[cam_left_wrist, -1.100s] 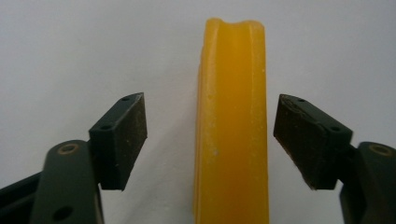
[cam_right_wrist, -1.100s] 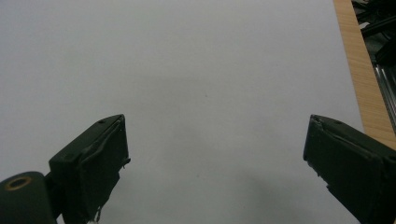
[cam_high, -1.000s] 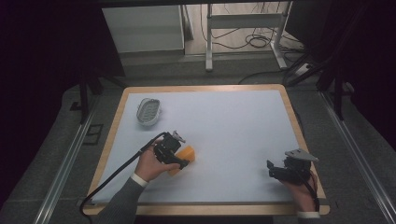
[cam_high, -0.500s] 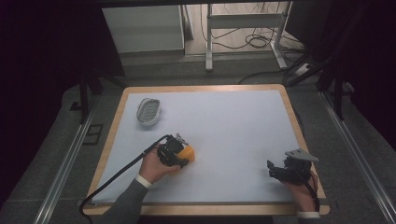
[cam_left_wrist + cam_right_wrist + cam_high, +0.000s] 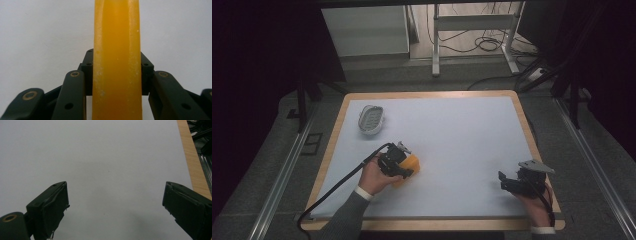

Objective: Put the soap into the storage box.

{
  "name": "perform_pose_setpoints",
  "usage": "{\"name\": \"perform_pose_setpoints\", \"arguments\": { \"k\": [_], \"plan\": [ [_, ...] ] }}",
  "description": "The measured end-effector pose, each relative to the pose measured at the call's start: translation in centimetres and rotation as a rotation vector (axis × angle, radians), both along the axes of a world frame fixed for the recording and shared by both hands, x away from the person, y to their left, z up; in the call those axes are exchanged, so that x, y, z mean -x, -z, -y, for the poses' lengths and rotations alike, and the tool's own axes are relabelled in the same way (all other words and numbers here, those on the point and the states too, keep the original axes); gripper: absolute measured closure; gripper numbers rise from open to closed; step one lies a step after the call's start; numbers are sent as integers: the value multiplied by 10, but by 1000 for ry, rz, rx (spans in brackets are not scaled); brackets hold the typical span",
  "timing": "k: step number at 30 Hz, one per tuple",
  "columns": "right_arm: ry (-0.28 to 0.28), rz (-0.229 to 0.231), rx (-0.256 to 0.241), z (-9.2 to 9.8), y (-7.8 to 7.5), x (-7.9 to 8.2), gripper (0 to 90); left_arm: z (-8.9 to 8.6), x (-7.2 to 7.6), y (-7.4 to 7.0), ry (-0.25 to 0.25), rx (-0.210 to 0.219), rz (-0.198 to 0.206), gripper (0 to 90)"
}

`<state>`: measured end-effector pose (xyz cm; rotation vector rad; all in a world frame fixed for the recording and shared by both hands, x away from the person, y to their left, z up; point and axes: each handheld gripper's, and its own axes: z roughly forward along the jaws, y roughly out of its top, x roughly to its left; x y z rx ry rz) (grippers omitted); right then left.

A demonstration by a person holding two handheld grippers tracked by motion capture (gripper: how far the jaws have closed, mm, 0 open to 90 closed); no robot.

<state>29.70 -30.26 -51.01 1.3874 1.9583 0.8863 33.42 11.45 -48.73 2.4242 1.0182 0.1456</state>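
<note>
Pinched between the two black jaws of the left gripper (image 5: 116,82) is a smooth orange bar with rounded edges, soap-like in look (image 5: 116,60), which rises straight up the middle of the left gripper view with both jaws pressed against its sides. From the high view, that left gripper (image 5: 398,164) sits low over the front-left part of the white tabletop with a light wooden rim (image 5: 472,130), held by the person's left hand (image 5: 374,177), and the orange bar (image 5: 410,164) pokes out on its right side, at or just above the surface; contact with the table cannot be told. Toward the back-left corner lies a small oval grey ribbed dish (image 5: 371,119), well apart from the bar. Near the front-right corner, the right gripper (image 5: 512,182) rests in the person's right hand (image 5: 537,202); in the right gripper view its jaws (image 5: 116,207) stand wide apart over bare white surface, gripping nothing.
</note>
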Motion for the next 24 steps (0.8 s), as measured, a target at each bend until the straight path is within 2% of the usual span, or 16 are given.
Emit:
{"name": "perform_pose_setpoints", "arguments": {
  "k": [10,18,19,24],
  "plan": [
    [1,1,-1,0,0,0,65,-16,-1,-20,-22,58,34,612],
    [2,1,3,0,0,0,66,-26,-4,-28,-29,76,31,612],
    [2,-1,6,1,0,0,66,-27,-6,-31,-31,70,46,612],
    [2,-1,7,1,0,0,66,-31,-9,-36,-36,86,52,612]
  ]
}}
